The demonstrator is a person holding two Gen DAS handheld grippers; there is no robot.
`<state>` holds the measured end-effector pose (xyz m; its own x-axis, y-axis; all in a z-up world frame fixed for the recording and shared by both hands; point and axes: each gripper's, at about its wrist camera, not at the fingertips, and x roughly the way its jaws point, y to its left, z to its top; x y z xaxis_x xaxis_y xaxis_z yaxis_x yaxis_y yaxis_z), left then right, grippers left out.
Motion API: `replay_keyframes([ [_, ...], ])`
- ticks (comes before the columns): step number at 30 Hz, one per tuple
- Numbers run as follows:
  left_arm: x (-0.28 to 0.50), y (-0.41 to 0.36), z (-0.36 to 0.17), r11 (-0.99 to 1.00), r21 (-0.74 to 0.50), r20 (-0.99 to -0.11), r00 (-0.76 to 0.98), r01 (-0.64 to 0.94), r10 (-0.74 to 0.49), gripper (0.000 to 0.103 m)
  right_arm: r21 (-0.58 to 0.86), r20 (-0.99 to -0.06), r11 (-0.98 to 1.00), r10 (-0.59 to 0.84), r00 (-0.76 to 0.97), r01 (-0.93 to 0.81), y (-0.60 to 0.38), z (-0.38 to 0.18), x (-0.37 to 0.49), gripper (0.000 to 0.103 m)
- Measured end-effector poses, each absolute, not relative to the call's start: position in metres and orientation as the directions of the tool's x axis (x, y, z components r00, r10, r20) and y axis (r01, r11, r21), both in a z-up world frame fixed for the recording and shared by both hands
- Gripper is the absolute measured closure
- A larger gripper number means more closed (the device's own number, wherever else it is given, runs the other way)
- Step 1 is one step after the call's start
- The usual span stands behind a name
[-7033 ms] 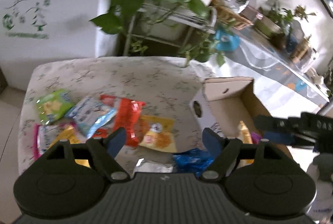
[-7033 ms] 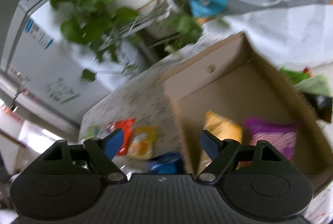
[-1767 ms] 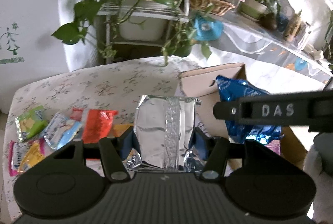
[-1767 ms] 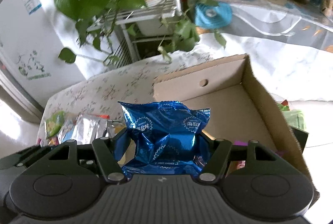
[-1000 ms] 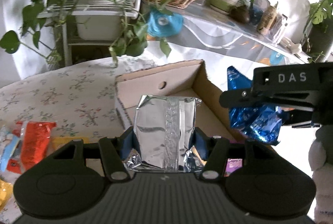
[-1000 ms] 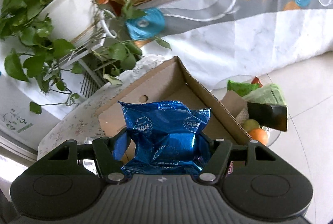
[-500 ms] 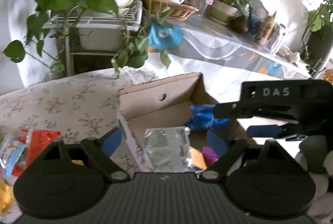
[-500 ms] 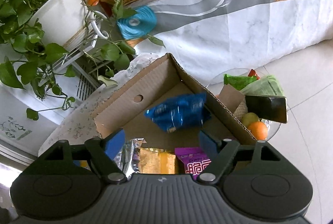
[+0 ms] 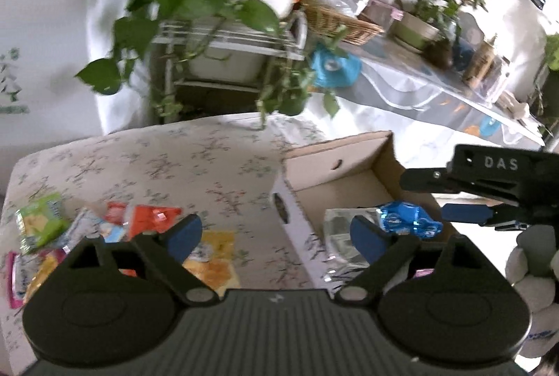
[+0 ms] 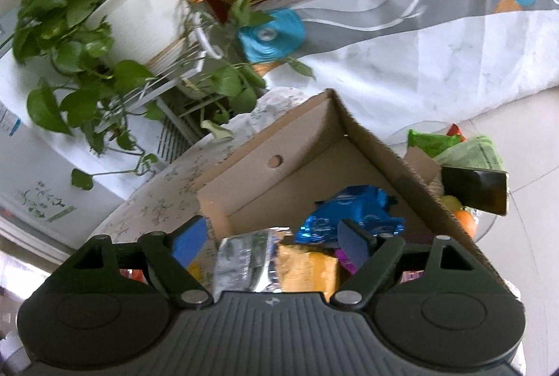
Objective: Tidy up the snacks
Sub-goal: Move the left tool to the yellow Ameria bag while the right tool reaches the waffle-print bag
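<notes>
The left gripper [image 9: 276,234] and right gripper [image 10: 270,238] have just been opening; both jaws stand spread, nothing between them. Beyond the right gripper's jaws, the crinkled blue foil packet [image 10: 349,213] and silver foil pouch [image 10: 248,262] lie inside the brown cardboard box [image 10: 300,145], the pouch's lower part hidden by the gripper body.

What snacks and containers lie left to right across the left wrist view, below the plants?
green packet → red-orange packet → yellow packet → cardboard box → blue foil packet
</notes>
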<state>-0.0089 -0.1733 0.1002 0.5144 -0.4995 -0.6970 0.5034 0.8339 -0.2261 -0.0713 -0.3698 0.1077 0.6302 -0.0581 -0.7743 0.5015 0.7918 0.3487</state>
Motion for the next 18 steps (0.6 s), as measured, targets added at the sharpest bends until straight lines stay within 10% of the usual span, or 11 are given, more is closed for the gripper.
replay_keyframes([
  [18, 0.023, -0.065, 0.113, 0.909, -0.25, -0.71, 0.576, 0.333, -0.406, 0.009, 0.352, -0.753, 0.872, 0.047, 0.656, 0.341, -0.312, 0.111, -0.046, 0.016],
])
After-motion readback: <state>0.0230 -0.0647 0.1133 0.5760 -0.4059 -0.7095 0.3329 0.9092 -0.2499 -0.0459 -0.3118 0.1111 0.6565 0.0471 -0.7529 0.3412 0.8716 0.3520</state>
